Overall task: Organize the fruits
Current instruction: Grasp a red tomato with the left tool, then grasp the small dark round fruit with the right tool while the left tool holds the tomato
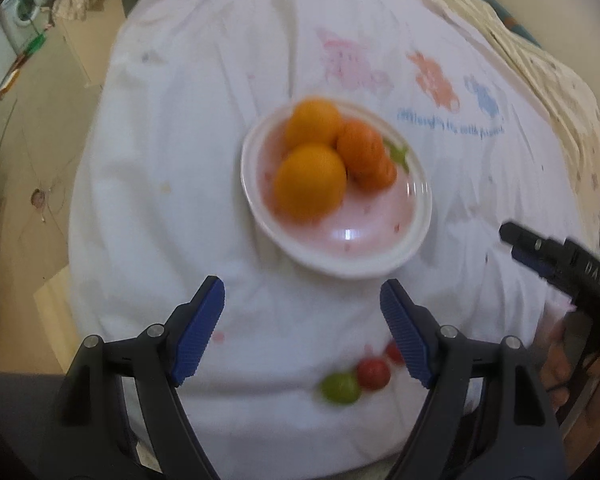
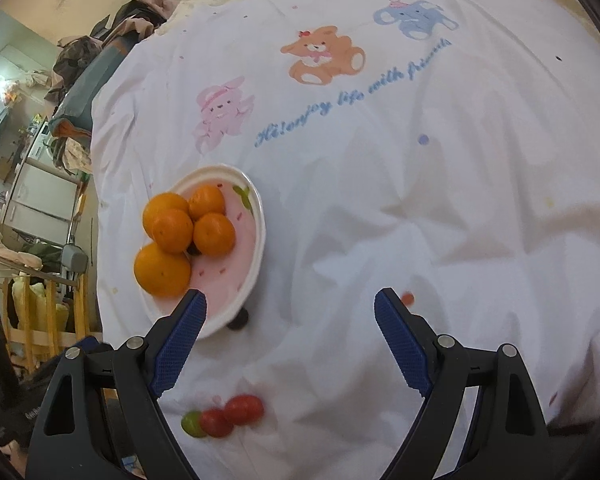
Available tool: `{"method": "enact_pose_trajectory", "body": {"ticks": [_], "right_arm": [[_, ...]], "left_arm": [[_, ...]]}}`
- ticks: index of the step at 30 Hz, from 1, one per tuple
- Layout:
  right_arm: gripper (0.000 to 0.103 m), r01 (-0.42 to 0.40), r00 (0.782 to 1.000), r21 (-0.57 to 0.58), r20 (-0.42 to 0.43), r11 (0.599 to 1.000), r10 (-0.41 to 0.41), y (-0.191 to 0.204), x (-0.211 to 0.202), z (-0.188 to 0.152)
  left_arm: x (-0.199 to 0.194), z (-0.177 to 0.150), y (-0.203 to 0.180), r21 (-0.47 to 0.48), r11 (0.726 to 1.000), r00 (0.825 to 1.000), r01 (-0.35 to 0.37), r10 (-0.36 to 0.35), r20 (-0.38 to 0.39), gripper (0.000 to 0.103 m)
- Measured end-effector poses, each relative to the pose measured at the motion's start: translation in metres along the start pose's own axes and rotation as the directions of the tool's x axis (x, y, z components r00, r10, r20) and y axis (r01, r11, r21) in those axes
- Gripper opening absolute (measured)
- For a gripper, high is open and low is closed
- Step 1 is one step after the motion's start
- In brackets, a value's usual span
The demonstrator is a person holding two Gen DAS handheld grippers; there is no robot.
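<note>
A white bowl with a pink inside (image 1: 380,236) (image 2: 240,276) stands on the white cloth and holds several oranges (image 1: 310,182) (image 2: 172,230). Near the front lie small fruits: a green one (image 1: 340,389) (image 2: 193,424) beside red ones (image 1: 373,373) (image 2: 242,410). My left gripper (image 1: 302,300) is open and empty, just short of the bowl, above the small fruits. My right gripper (image 2: 290,310) is open and empty to the right of the bowl; it also shows at the right of the left wrist view (image 1: 512,236).
The white cloth (image 2: 380,200) with cartoon animals and blue lettering covers a bed or table. A dark small thing (image 2: 238,320) sits at the bowl's near rim. Furniture, clothes and a wooden frame (image 2: 32,312) crowd the left. A washing machine (image 1: 22,12) stands far left.
</note>
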State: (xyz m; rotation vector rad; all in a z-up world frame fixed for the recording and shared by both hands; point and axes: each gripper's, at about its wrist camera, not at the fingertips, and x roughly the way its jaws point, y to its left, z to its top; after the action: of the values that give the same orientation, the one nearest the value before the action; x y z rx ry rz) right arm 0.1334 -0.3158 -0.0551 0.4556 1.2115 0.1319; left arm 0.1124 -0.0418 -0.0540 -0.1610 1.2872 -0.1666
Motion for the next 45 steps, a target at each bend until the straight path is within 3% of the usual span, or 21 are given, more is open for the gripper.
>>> {"method": "enact_pose_trajectory", "body": {"ticks": [6,9,10,13,19,20,22,24,27,30,34,38,41,45], "right_arm": [[0.088,0.015,1.0,0.009,-0.015,1.0,-0.015,-0.003,-0.003,-0.015],[0.088,-0.003,1.0,0.043,-0.002,0.999,0.003,-0.008,-0.008,-0.016],[0.088,-0.008,1.0,0.051,0.004,0.999,0.008,-0.01,-0.009,-0.016],[0.088,-0.02,1.0,0.074,0.018,0.997,0.019,-0.014,-0.014,-0.014],[0.088,-0.044,0.999,0.106,0.032,0.993,0.04,-0.023,-0.019,-0.009],[0.089,-0.049,0.998,0.108,0.034,0.993,0.045,-0.023,-0.02,-0.009],[0.088,-0.059,0.998,0.112,0.038,0.992,0.055,-0.024,-0.021,-0.009],[0.088,-0.065,0.997,0.111,0.039,0.992,0.061,-0.024,-0.022,-0.008],[0.088,-0.068,0.997,0.108,0.036,0.992,0.064,-0.024,-0.021,-0.007],[0.088,-0.072,0.997,0.111,0.036,0.991,0.068,-0.024,-0.022,-0.007],[0.088,-0.068,0.997,0.102,0.032,0.992,0.065,-0.023,-0.021,-0.007],[0.089,-0.057,0.998,0.093,0.022,0.994,0.056,-0.019,-0.017,-0.008],[0.088,-0.043,0.999,0.081,0.012,0.996,0.042,-0.017,-0.014,-0.009],[0.088,-0.013,1.0,0.043,-0.01,0.999,0.014,-0.008,-0.005,-0.012]], "left_arm": [[0.018,-0.026,-0.028,0.202,0.979,0.992,-0.027,0.051,-0.114,0.077],[0.031,-0.039,-0.051,0.358,0.933,0.975,-0.027,0.103,-0.195,0.077],[0.036,-0.046,-0.061,0.421,0.907,0.966,-0.017,0.123,-0.228,0.077],[0.044,-0.055,-0.081,0.53,0.848,0.955,0.018,0.143,-0.261,0.077],[0.064,-0.052,-0.103,0.65,0.759,0.93,0.037,0.212,-0.3,0.076],[0.067,-0.051,-0.106,0.653,0.756,0.928,0.044,0.211,-0.307,0.074],[0.073,-0.049,-0.112,0.658,0.75,0.921,0.068,0.207,-0.331,0.06],[0.076,-0.05,-0.118,0.664,0.743,0.916,0.085,0.204,-0.345,0.056],[0.083,-0.054,-0.123,0.673,0.734,0.908,0.089,0.218,-0.358,0.038],[0.088,-0.051,-0.119,0.669,0.736,0.903,0.107,0.21,-0.376,0.028],[0.08,-0.055,-0.116,0.647,0.754,0.92,0.109,0.17,-0.354,0.028],[0.054,-0.042,-0.103,0.559,0.823,0.95,0.103,0.085,-0.299,0.028],[0.03,-0.031,-0.082,0.443,0.893,0.973,0.077,0.029,-0.227,0.028],[0.009,-0.02,-0.052,0.305,0.952,0.989,0.024,0.022,-0.144,0.028]]}}
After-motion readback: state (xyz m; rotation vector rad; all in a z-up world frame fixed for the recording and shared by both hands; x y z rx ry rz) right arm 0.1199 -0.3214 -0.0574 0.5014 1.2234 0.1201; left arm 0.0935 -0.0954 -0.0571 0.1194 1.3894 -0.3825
